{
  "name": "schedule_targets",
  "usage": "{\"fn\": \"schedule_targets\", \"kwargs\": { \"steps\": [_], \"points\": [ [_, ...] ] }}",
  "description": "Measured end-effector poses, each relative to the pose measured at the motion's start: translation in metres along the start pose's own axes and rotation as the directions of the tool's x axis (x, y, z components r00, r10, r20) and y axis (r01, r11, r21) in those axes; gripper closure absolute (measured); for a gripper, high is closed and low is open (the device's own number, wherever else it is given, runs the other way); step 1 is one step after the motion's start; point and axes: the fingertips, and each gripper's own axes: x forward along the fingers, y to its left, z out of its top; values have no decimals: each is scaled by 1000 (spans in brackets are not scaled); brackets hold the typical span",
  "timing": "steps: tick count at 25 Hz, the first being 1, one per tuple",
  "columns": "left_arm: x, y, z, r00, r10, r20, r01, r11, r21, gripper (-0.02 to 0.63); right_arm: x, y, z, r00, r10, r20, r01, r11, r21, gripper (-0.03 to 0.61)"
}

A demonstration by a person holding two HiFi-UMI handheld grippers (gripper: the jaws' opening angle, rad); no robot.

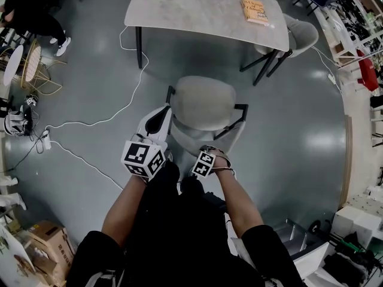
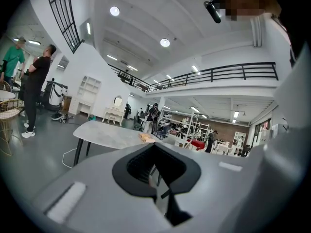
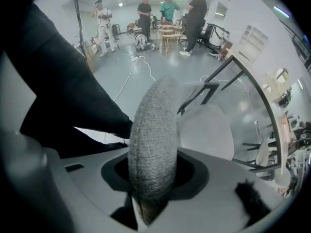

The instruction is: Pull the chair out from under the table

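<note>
The grey upholstered chair [image 1: 202,103] with black legs stands out on the floor, in front of the marble-topped table [image 1: 197,8]. My right gripper [image 1: 210,157] points steeply down over the top edge of the chair's backrest [image 3: 153,144]. The fabric edge lies between the jaws, which stand open around it, with dark gaps on both sides. The seat [image 3: 206,130] shows beyond. My left gripper [image 1: 163,113] hovers beside the chair's left side, pointing level toward the table [image 2: 109,135]. Its jaws are shut on nothing.
An orange book [image 1: 254,11] lies on the table's right end, with a second grey chair [image 1: 302,34] tucked under there. A white cable [image 1: 128,97] runs across the floor at left. A gold wire chair [image 1: 33,70] stands far left. Several people [image 3: 170,13] stand behind.
</note>
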Motion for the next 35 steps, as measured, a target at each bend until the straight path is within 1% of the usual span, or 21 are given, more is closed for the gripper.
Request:
{"fn": "schedule_targets", "kwargs": {
  "steps": [11, 17, 26, 29, 35],
  "points": [
    [8, 3, 4, 1000, -12, 9, 12, 1000, -5, 606, -20, -1, 6, 1000, 15, -3, -14, 997, 70, 425],
    [6, 8, 3, 1000, -22, -4, 22, 1000, -9, 606, -33, 2, 11, 998, 61, 10, -62, 988, 143, 422],
    [16, 6, 2, 999, -42, -15, 42, 999, -10, 606, -60, -3, 14, 994, 87, 73, -101, 969, 227, 423],
    [18, 8, 3, 999, -46, -16, 46, 999, -8, 606, -73, -11, 21, 991, 73, 115, -101, 960, 261, 422],
    [26, 7, 6, 999, -49, -13, 49, 999, -6, 606, -108, -39, 29, 985, 2, 170, -54, 952, 300, 423]
  ]
}}
